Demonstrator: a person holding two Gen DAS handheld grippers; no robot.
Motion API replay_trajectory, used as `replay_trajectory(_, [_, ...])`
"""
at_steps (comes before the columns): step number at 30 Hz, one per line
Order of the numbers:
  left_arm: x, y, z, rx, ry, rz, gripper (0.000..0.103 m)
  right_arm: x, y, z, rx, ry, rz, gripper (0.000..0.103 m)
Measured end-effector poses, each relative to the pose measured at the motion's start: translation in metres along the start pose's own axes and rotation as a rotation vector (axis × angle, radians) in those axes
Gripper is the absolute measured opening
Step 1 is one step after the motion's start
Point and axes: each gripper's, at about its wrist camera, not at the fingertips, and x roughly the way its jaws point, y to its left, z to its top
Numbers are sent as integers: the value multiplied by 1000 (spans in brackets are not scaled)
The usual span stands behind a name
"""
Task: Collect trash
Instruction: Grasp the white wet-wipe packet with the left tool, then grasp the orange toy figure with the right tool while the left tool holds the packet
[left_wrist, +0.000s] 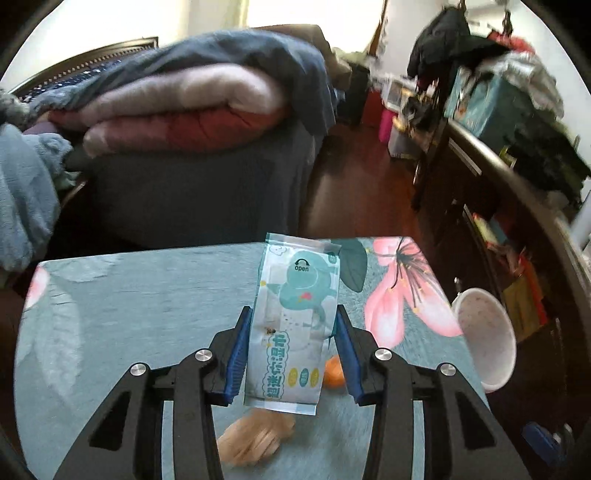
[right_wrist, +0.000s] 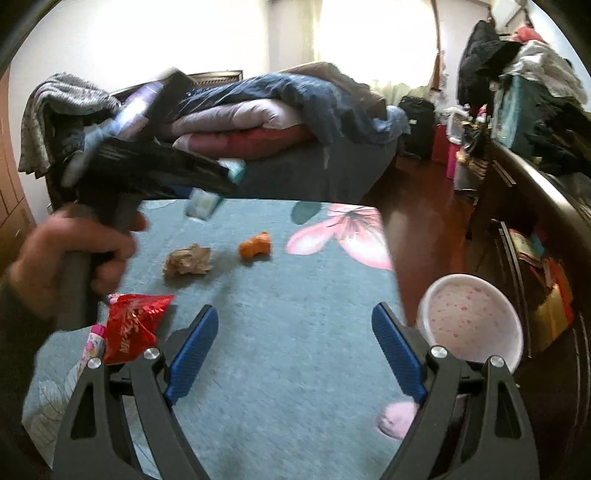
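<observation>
Right now the left gripper (left_wrist: 293, 350) carries a wet-wipe packet (left_wrist: 293, 325) above the table (left_wrist: 129, 314), its blue pads set against the packet's two long edges near the lower half. The packet stands upright in the left wrist view, and most of its length sticks out past the fingertips. That seems the main risk: the hold is on thin, slick film, so a quick swing toward the pink bin (right_wrist: 471, 325) off the table's right edge could let the packet slide or twist out. The blur in both views suggests the hands are moving fast, which would make a slip more likely.

The right gripper (right_wrist: 295, 350) hangs over the near middle of the table with its fingers spread wide and nothing between them. In its view the left gripper shows at the far left edge of the table, the packet a blurred pale shape at its tip.

Other trash lies on the table: a crumpled brown paper ball (right_wrist: 188, 260) and an orange scrap (right_wrist: 255, 249) toward the far middle, and a red foil wrapper (right_wrist: 133, 328) at the near left edge. The bin's mouth is tilted and sits below table level, so a drop released too early would probably land on the floor or catch the rim. The red wrapper, close to the edge, could also be knocked off by a passing wrist.
</observation>
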Motion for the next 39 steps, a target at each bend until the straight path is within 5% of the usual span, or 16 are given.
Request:
replay_trajectory(6, [-39,30,-7,-14,-55,4,45,61,18,29,-65,63,11,86])
replay_trajectory(16, [-32,40,-17,-4,-47,-21,45,161,34,57,-104,179,77,85])
replay_trajectory(19, [-29,46,-19,-10,-45,-25,45,176,33,62,-75,226,104,67])
replay_trajectory(20, [-28,47,-19,-12,-43,-25,45,177,33,63,-76,224,97,61])
replay_trajectory(21, [-28,48,-20,-14,-43,-24,45,177,33,64,-85,227,76,43])
replay_trajectory(28, [-40,51,-26,-36,-49,-31,45,149,18,54,-1,239,79,42])
replay_trajectory(39, [-84,14,-52,4,-68,-49,45,37,7,8,95,155,122,42])
